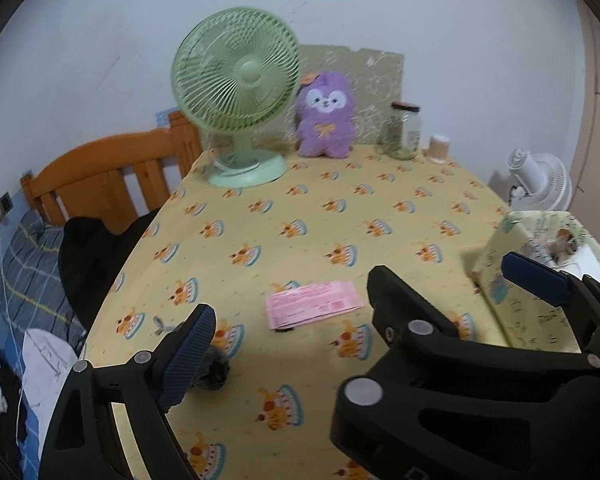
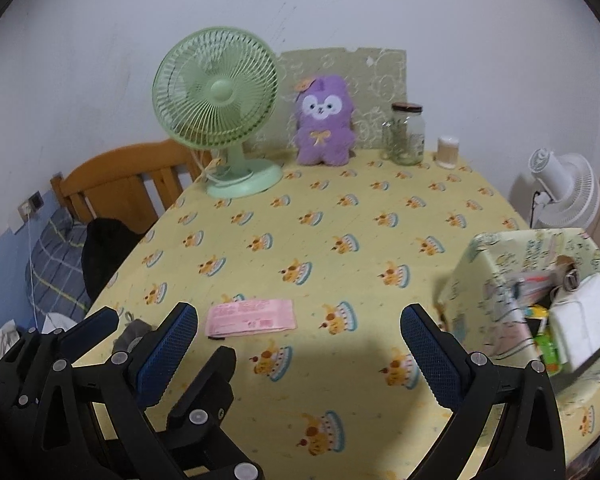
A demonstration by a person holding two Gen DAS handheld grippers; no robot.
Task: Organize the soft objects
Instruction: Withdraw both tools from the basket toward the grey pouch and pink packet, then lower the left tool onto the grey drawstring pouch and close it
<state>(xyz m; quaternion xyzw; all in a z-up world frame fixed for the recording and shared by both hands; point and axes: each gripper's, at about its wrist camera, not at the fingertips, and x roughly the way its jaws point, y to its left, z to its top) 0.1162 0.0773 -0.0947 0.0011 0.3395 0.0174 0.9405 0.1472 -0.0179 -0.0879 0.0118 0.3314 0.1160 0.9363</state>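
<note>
1. On the desk (image 2: 340, 216), yellow cake-print cloth: pink packet (image 2: 250, 317), flat, near the front edge.
2. At the back: green fan (image 2: 216, 92), purple plush (image 2: 325, 122) upright, jar (image 2: 406, 134).
3. Right side: fabric bin (image 2: 484, 280) with items inside.
4. Grey soft item (image 2: 134, 334), left front corner.
5. Left gripper (image 1: 290, 312): fingers spread wide, grasping nothing.
6. Right gripper (image 2: 300, 332): fingers spread wide, empty, above the cloth.

White wall (image 2: 380, 8), wooden headboard (image 2: 120, 180), table (image 2: 300, 240) in yellow cake-print cloth.
</note>
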